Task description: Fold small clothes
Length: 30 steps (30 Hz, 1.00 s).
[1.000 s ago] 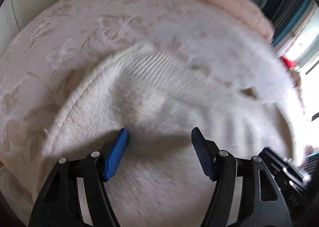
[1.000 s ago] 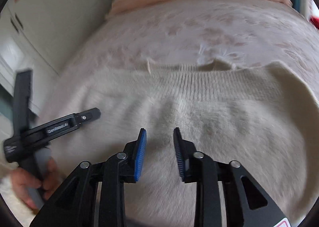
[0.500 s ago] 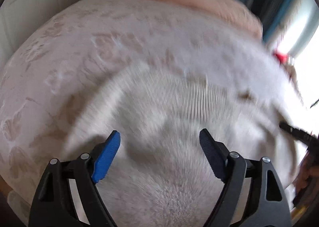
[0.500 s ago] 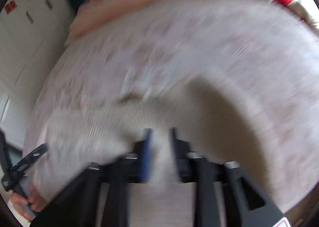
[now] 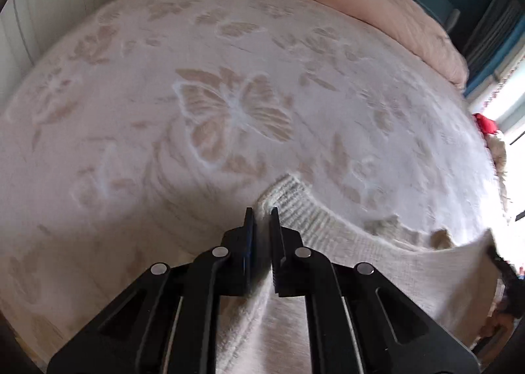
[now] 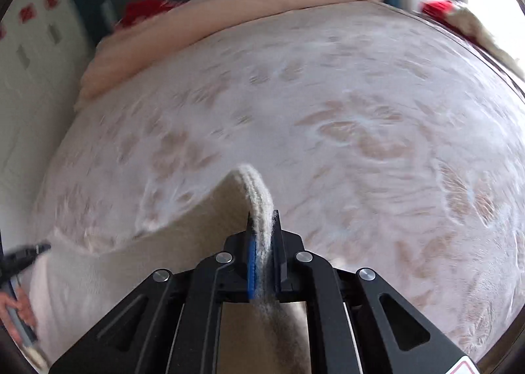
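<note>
We hold the sweater (image 5: 361, 262) above the bed (image 5: 229, 78), left tongs (image 5: 261, 219) and right tongs (image 6: 262, 223) each clamped on its ribbed edge; keep both corners level and taut.

Cream ribbed-knit sweater (image 5: 377, 262). Pale pink bedspread (image 5: 229, 111) with beige butterfly and leaf pattern. Peach quilt (image 6: 229, 12). Black grippers, blue pads (image 6: 252, 262). Red item (image 6: 144, 9) behind quilt.

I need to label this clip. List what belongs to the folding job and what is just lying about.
Job:
cream knit sweater
left gripper, shut on its ribbed edge
right gripper, jaws closing on its ribbed edge

Lying about:
butterfly-pattern blanket
pink duvet
red item
</note>
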Tool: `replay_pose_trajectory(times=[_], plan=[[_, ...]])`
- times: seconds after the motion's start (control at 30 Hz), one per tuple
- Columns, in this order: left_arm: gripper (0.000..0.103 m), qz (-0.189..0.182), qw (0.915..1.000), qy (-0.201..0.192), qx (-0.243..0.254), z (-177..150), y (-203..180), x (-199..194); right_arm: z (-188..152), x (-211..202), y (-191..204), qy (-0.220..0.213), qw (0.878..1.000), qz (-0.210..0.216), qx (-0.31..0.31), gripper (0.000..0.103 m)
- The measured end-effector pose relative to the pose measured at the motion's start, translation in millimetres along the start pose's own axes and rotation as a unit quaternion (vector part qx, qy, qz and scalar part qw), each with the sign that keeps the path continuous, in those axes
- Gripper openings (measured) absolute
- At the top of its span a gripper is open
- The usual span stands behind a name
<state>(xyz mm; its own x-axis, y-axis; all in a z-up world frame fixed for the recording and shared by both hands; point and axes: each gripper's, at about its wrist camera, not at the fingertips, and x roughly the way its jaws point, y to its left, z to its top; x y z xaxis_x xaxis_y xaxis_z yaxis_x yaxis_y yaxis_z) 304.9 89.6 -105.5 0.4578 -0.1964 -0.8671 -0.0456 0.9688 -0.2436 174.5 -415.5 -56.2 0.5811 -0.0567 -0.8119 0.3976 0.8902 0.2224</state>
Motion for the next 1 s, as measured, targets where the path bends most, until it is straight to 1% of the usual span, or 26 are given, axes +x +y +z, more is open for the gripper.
replay_pose_trajectory(times=[0.03,0.07,0.1,0.13,0.17,0.2,0.27,0.3,0.33,0.37,0.4,0.43,0.47,0.5,0.57,0.63,0.67,0.7,0.73,0.77,0.8,0.83,0.87,0.93,0.97,1.0], plan=[[0.008,0.006,0.9999,0.007,-0.005,0.7,3.6,6.7,-0.1,8.7,-9.7,0.013,1.0,-0.01,0.015,0.007],[0.008,0.014,0.9997,0.018,-0.009,-0.5,6.5,17.1,-5.3,25.4,-20.1,0.04,0.999,-0.025,0.022,0.007],[0.009,0.029,0.9991,0.032,0.0,-3.7,7.3,32.8,-13.2,45.9,-24.1,0.076,0.996,-0.035,0.018,0.007],[0.01,0.039,0.9988,0.029,0.009,-6.3,6.5,39.0,-20.9,52.6,-22.8,0.076,0.996,-0.04,0.001,0.008],[0.011,0.049,0.9985,0.015,0.019,-8.2,2.3,37.7,-20.0,47.7,-17.6,0.064,0.997,-0.044,-0.011,0.009],[0.013,0.058,0.9978,0.008,0.03,-8.6,-4.2,32.9,-16.4,37.4,-11.8,0.059,0.998,-0.035,-0.008,0.011],[0.02,0.052,0.9982,0.005,0.029,-8.5,-7.7,20.4,-14.8,14.6,-3.8,0.042,0.999,-0.017,-0.001,0.013],[0.02,0.048,0.9985,-0.007,0.027,-10.2,-9.6,4.7,-16.3,-0.4,2.2,0.024,1.0,-0.017,-0.007,0.016],[0.02,0.047,0.9982,-0.023,0.028,-13.8,-12.1,-9.3,-22.1,-22.2,12.1,-0.001,1.0,-0.013,-0.02,0.021],[0.025,0.042,0.9977,-0.042,0.032,-17.4,-14.5,-25.1,-29.4,-39.4,19.5,-0.011,1.0,-0.002,-0.029,0.021],[0.029,0.026,0.9973,-0.057,0.036,-27.3,-17.4,-43.3,-39.4,-52.1,26.4,-0.012,0.999,0.014,-0.034,0.021],[0.037,0.009,0.9975,-0.061,0.035,-38.5,-19.2,-57.6,-54.8,-64.2,35.2,-0.01,0.999,0.038,-0.036,0.021],[0.04,-0.006,0.9976,-0.062,0.029,-48.6,-20.4,-66.7,-70.7,-70.6,43.0,-0.001,0.998,0.06,-0.036,0.021],[0.04,-0.035,0.9973,-0.061,0.022,-67.4,-21.7,-78.3,-79.5,-70.5,49.5,0.012,0.997,0.075,-0.033,0.021],[0.041,-0.065,0.9965,-0.043,0.032,-100.7,-31.3,-86.3,-115.5,-71.0,70.8,0.043,0.992,0.109,-0.038,0.021],[0.042,-0.07,0.9963,-0.018,0.046,-127.8,-38.6,-79.9,-145.0,-62.4,93.2,0.074,0.988,0.124,-0.063,0.021],[0.042,-0.068,0.9963,-0.003,0.051,-137.5,-41.1,-71.8,-155.6,-53.8,101.0,0.085,0.986,0.119,-0.075,0.021],[0.042,-0.055,0.9968,0.018,0.055,-149.2,-43.1,-57.5,-167.3,-39.8,106.1,0.093,0.987,0.101,-0.089,0.02],[0.042,-0.043,0.9969,0.006,0.066,-157.0,-46.4,-52.4,-172.3,-35.0,106.8,0.081,0.987,0.098,-0.095,0.019],[0.043,-0.031,0.9957,-0.017,0.085,-161.5,-50.3,-52.5,-173.4,-36.8,108.8,0.072,0.988,0.093,-0.1,0.018],[0.043,-0.013,0.9937,-0.021,0.109,-163.4,-57.2,-52.3,-168.1,-41.2,113.0,0.082,0.988,0.082,-0.098,0.018],[0.043,-0.004,0.993,-0.017,0.117,-162.3,-61.4,-54.4,-164.4,-47.0,114.5,0.084,0.989,0.08,-0.093,0.022],[0.043,-0.004,0.9935,-0.012,0.113,-159.8,-62.5,-58.8,-159.6,-57.6,116.8,0.079,0.989,0.089,-0.087,0.022],[0.044,-0.033,0.9968,-0.009,0.073,-154.0,-53.6,-75.2,-155.5,-77.2,119.6,0.063,0.987,0.117,-0.086,0.022],[0.048,-0.044,0.9974,-0.013,0.055,-155.8,-48.1,-81.2,-157.1,-82.3,120.8,0.063,0.986,0.122,-0.091,0.022],[0.05,-0.044,0.998,-0.011,0.044,-159.8,-42.7,-83.4,-163.0,-81.2,123.1,0.069,0.985,0.12,-0.103,0.022]])
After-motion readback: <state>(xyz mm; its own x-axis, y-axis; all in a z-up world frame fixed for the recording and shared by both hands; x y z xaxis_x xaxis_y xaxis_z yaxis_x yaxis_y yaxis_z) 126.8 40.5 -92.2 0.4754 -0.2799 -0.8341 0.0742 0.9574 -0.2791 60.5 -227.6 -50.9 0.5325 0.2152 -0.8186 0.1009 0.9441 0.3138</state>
